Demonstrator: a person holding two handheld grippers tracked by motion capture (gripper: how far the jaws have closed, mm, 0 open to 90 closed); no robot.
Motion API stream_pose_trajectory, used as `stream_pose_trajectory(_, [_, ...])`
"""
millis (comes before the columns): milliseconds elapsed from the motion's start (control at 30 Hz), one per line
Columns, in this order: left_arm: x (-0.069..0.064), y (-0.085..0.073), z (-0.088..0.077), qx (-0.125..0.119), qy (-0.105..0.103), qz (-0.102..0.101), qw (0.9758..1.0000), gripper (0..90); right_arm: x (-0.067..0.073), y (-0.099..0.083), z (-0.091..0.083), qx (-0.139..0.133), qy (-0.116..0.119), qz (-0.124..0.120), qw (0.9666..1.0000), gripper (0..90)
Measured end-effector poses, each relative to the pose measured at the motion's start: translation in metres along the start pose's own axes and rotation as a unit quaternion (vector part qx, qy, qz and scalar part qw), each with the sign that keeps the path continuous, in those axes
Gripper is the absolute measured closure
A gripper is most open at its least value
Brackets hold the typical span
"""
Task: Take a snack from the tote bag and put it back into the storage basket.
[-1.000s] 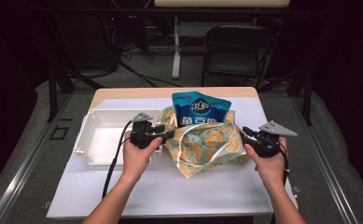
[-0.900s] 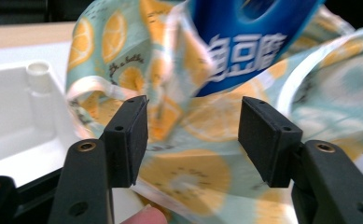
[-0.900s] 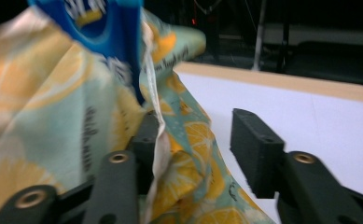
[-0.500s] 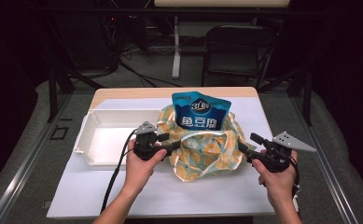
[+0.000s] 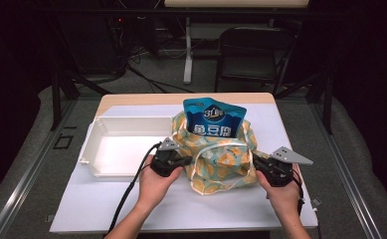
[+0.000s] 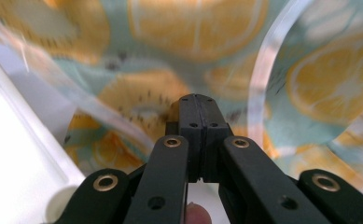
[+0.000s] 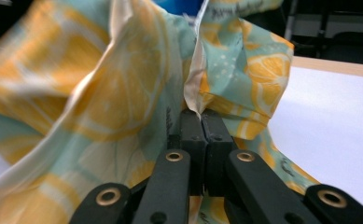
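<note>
- Fruit-print cloth bag (image 5: 221, 154) sits in the middle of the white table (image 5: 106, 209), just right of the tray, and a blue snack pouch (image 5: 213, 122) stands in its mouth with the top half sticking out.
- Getting the pouch in looks done to me; what's left, I judge, is drawing the bag up or shut around it, since the mouth gapes and the white handle loop (image 5: 216, 149) lies slack across the front.
- My left gripper (image 5: 173, 162) is at the bag's left edge. Its jaws have just been closing and now stand pressed together; in the left gripper view the tips (image 6: 195, 105) lie against the fabric, but I can't tell whether any cloth is caught between them.
- My right gripper (image 5: 265, 167) is at the bag's right edge. Its jaws have just been closing too, and in the right gripper view a cream-edged fold of the bag (image 7: 195, 100) rises straight out from between the closed tips, so it's pinching the cloth.
- Count: one bag, one pouch, one white plastic tray (image 5: 94, 149) with nothing in it that I can see, two grippers.
- Beyond the table, one dark folding chair (image 5: 253, 55).
</note>
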State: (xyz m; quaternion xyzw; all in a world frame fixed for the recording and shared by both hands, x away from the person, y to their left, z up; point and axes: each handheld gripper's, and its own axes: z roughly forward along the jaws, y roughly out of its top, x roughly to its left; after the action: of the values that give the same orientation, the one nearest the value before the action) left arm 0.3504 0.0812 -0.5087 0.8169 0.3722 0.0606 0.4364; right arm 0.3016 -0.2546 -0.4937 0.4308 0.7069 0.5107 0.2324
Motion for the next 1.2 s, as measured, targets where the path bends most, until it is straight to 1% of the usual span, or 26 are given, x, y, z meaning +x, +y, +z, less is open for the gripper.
stream_pose_trajectory(33, [0.001, -0.003, -0.001, -0.006, -0.005, -0.01, 0.9999, 90.0, -0.002, -0.002, 0.002, 0.001, 0.0, 0.008, 1.0, 89.8])
stream_pose_trajectory(67, [0.001, -0.003, -0.001, -0.006, -0.005, -0.01, 0.9999, 89.5, -0.002, -0.002, 0.001, -0.002, 0.0, 0.013, 0.9999, 89.9])
stream_pose_trajectory(100, [0.001, -0.004, -0.007, -0.036, -0.026, -0.021, 0.9988, 84.3, -0.002, -0.002, 0.001, -0.002, 0.001, 0.009, 1.0, 89.9])
stream_pose_trajectory(133, [0.001, -0.004, -0.007, -0.036, -0.026, -0.021, 0.9988, 78.7, -0.002, -0.001, 0.0, -0.003, -0.003, 0.008, 1.0, 89.8])
stream_pose_trajectory(167, [-0.002, -0.001, -0.015, -0.059, -0.042, -0.009, 0.9973, 73.7, -0.001, -0.001, 0.001, -0.006, -0.001, 0.009, 0.9999, 89.7])
stream_pose_trajectory(200, [-0.005, 0.0, -0.017, -0.064, -0.038, -0.003, 0.9972, 69.0, -0.001, -0.001, 0.001, -0.006, 0.0, 0.011, 0.9999, 89.5])
stream_pose_trajectory(233, [-0.007, 0.001, -0.018, -0.07, -0.027, 0.0, 0.9972, 63.1, -0.001, -0.001, 0.002, -0.005, 0.001, 0.009, 0.9999, 89.3])
stream_pose_trajectory(300, [-0.007, 0.002, -0.019, -0.072, -0.024, 0.003, 0.9971, 51.3, 0.0, 0.0, 0.004, -0.011, -0.002, 0.015, 0.9998, 88.6])
stream_pose_trajectory(367, [-0.006, 0.004, -0.016, -0.083, -0.033, -0.011, 0.9959, 46.4, -0.001, 0.001, 0.004, -0.015, -0.001, 0.019, 0.9997, 86.0])
stream_pose_trajectory(400, [-0.006, 0.004, -0.016, -0.083, -0.033, -0.011, 0.9959, 45.0, -0.002, 0.002, 0.002, -0.013, -0.003, 0.019, 0.9997, 83.0])
stream_pose_trajectory(433, [-0.007, 0.007, -0.012, -0.078, -0.035, -0.011, 0.9963, 44.6, -0.003, 0.002, 0.001, -0.019, -0.002, 0.024, 0.9995, 78.9])
stream_pose_trajectory(500, [-0.008, 0.009, -0.009, -0.072, -0.029, -0.006, 0.9969, 45.2, -0.005, 0.003, -0.004, -0.026, 0.003, 0.031, 0.9992, 68.3])
stream_pose_trajectory(533, [-0.01, 0.013, -0.004, -0.066, -0.014, -0.003, 0.9977, 47.6, -0.006, 0.004, -0.007, -0.03, 0.008, 0.035, 0.9989, 63.3])
stream_pose_trajectory(567, [-0.01, 0.015, -0.003, -0.063, -0.006, -0.006, 0.998, 52.6, -0.006, 0.004, -0.01, -0.035, 0.011, 0.038, 0.9986, 59.4])
stream_pose_trajectory(633, [-0.008, 0.019, 0.0, -0.063, -0.004, -0.013, 0.9979, 60.4, -0.006, 0.005, -0.019, -0.04, 0.012, 0.033, 0.9986, 53.5])
stream_pose_trajectory(700, [-0.008, 0.02, 0.002, -0.061, -0.006, -0.018, 0.9979, 69.8, -0.006, 0.004, -0.028, -0.05, 0.011, 0.033, 0.9981, 51.4])
stream_pose_trajectory(767, [-0.008, 0.024, 0.007, -0.051, -0.01, -0.019, 0.9985, 79.9, -0.007, 0.002, -0.036, -0.06, 0.005, 0.035, 0.9976, 48.9])
stream_pose_trajectory(833, [-0.008, 0.024, 0.01, -0.044, -0.009, -0.015, 0.9989, 85.4, -0.006, -0.002, -0.044, -0.069, 0.0, 0.03, 0.9972, 48.3])
stream_pose_trajectory(933, [-0.008, 0.024, 0.012, -0.044, -0.009, -0.017, 0.9989, 88.4, -0.005, -0.009, -0.054, -0.073, -0.005, 0.028, 0.9969, 50.7])
stream_pose_trajectory(967, [-0.008, 0.025, 0.012, -0.045, -0.01, -0.02, 0.9988, 88.8, -0.004, -0.013, -0.056, -0.076, -0.007, 0.03, 0.9966, 54.0])
stream_pose_trajectory(1000, [-0.007, 0.025, 0.012, -0.044, -0.011, -0.024, 0.9987, 88.8, -0.004, -0.013, -0.056, -0.076, -0.007, 0.03, 0.9966, 54.0])
stream_pose_trajectory(1033, [-0.006, 0.025, 0.012, -0.045, -0.012, -0.026, 0.9986, 89.2, -0.001, -0.021, -0.059, -0.073, -0.014, 0.026, 0.9969, 61.3])
stream_pose_trajectory(1067, [-0.006, 0.026, 0.012, -0.047, -0.012, -0.031, 0.9984, 89.4, 0.002, -0.025, -0.059, -0.07, -0.013, 0.029, 0.9971, 66.8])
stream_pose_trajectory(1100, [-0.005, 0.026, 0.011, -0.049, -0.013, -0.033, 0.9982, 89.5, 0.004, -0.03, -0.058, -0.062, -0.007, 0.03, 0.9976, 70.4])
stream_pose_trajectory(1167, [-0.005, 0.027, 0.01, -0.05, -0.016, -0.035, 0.998, 89.7, 0.01, -0.036, -0.052, -0.045, 0.005, 0.023, 0.9987, 75.2])
stream_pose_trajectory(1200, [-0.005, 0.027, 0.009, -0.052, -0.017, -0.034, 0.9979, 89.7, 0.013, -0.037, -0.048, -0.037, 0.014, 0.022, 0.999, 76.3])
